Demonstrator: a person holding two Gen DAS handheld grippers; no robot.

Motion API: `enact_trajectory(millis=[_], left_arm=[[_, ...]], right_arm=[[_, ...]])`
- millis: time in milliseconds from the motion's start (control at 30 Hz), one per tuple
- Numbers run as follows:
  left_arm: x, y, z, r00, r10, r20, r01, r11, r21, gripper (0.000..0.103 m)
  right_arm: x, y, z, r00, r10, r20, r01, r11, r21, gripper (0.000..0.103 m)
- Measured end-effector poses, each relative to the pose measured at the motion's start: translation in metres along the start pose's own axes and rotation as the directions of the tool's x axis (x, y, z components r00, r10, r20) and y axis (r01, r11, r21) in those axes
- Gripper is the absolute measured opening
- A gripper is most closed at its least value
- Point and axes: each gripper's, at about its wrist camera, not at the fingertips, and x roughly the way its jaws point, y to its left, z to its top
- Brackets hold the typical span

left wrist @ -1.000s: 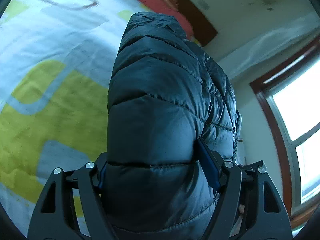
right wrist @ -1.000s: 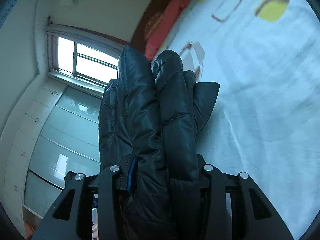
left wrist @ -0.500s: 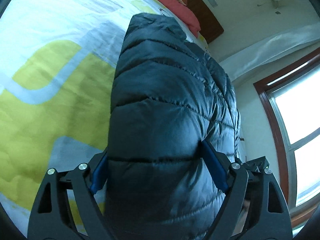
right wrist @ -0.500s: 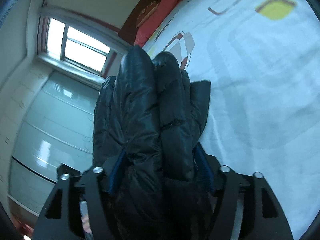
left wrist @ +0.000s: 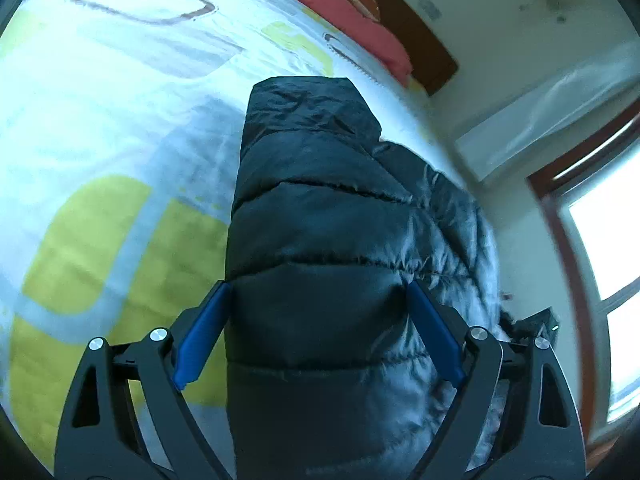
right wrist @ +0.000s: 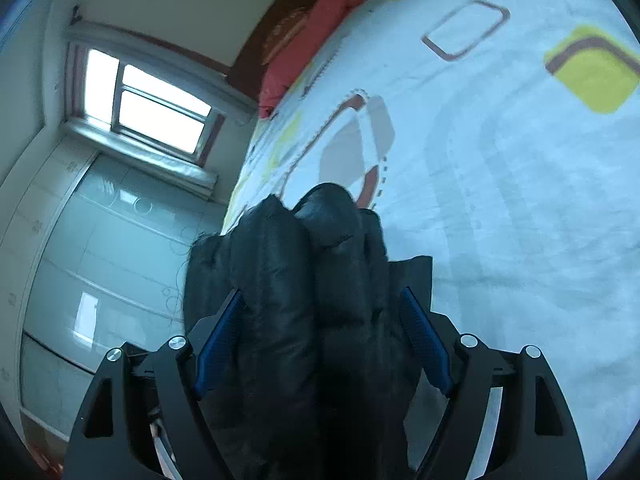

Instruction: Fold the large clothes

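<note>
A dark padded jacket (left wrist: 340, 220) lies folded in a thick bundle on the patterned bed cover (left wrist: 100, 120). My left gripper (left wrist: 319, 285) straddles its near end. The jaws are opening, and the blue pads (left wrist: 200, 336) stand beside the fabric without squeezing it. In the right wrist view the jacket (right wrist: 280, 248) shows as several puffy folds on the bed cover (right wrist: 520, 200). My right gripper (right wrist: 322, 292) has these folds between its jaws. They are closing a little, but the pads (right wrist: 424, 344) leave the fabric undented.
A red pillow (left wrist: 340, 0) and a dark wooden headboard (left wrist: 432, 52) mark the far end of the bed. A bright window (left wrist: 612, 260) is to the right of the jacket. The right wrist view shows the window (right wrist: 152, 108) and pale glossy wardrobe doors (right wrist: 100, 240) on the left.
Both grippers have let go of the jacket: their jaws stand wider and the blue pads now show. Both have drawn back, so the jacket looks smaller and lies on the bed.
</note>
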Motion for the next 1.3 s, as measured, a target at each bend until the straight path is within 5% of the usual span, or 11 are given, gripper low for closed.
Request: enact_trajectory(millis=[33, 100, 233, 467, 700, 867, 1033, 1233, 1300], left_arm=[[0.004, -0.002, 0.001, 1.0, 0.019, -0.005, -0.019, 1.0, 0.012, 0.082], [0.012, -0.008, 0.002, 0.998, 0.057, -0.01, -0.057, 0.998, 0.025, 0.078], [0.025, -0.014, -0.003, 0.994, 0.111, 0.008, -0.111, 0.992, 0.054, 0.076], [0.027, -0.003, -0.007, 0.996, 0.091, 0.003, -0.091, 0.995, 0.029, 0.079], [-0.002, -0.004, -0.012, 0.991, 0.127, 0.032, -0.128, 0.991, 0.043, 0.084], [-0.04, -0.014, -0.032, 0.973, 0.21, 0.09, -0.217, 0.973, 0.076, 0.085], [-0.077, -0.03, -0.06, 0.949, 0.28, 0.142, -0.296, 0.949, 0.111, 0.086], [-0.122, -0.054, -0.103, 0.896, 0.36, 0.26, -0.411, 0.894, 0.18, 0.092], [-0.134, -0.061, -0.118, 0.878, 0.381, 0.29, -0.444, 0.874, 0.195, 0.094]], right_arm=[[0.006, -0.007, 0.0, 1.0, 0.018, -0.018, -0.017, 0.999, 0.039, 0.05], [0.009, -0.012, -0.003, 1.0, 0.011, -0.027, -0.009, 0.999, 0.052, 0.043], [0.015, -0.017, -0.005, 0.999, 0.002, -0.04, 0.0, 0.999, 0.052, 0.039], [0.011, -0.022, -0.01, 0.998, 0.046, -0.036, -0.043, 0.996, 0.079, 0.041], [-0.018, 0.005, -0.017, 0.999, -0.045, 0.001, 0.045, 0.999, -0.005, 0.056], [-0.056, 0.034, -0.038, 0.986, -0.151, 0.075, 0.158, 0.983, -0.094, 0.057], [-0.092, 0.074, -0.079, 0.946, -0.277, 0.168, 0.306, 0.933, -0.188, 0.061], [-0.12, 0.101, -0.132, 0.907, -0.346, 0.242, 0.403, 0.88, -0.251, 0.066], [-0.128, 0.111, -0.153, 0.878, -0.385, 0.284, 0.46, 0.843, -0.28, 0.066]])
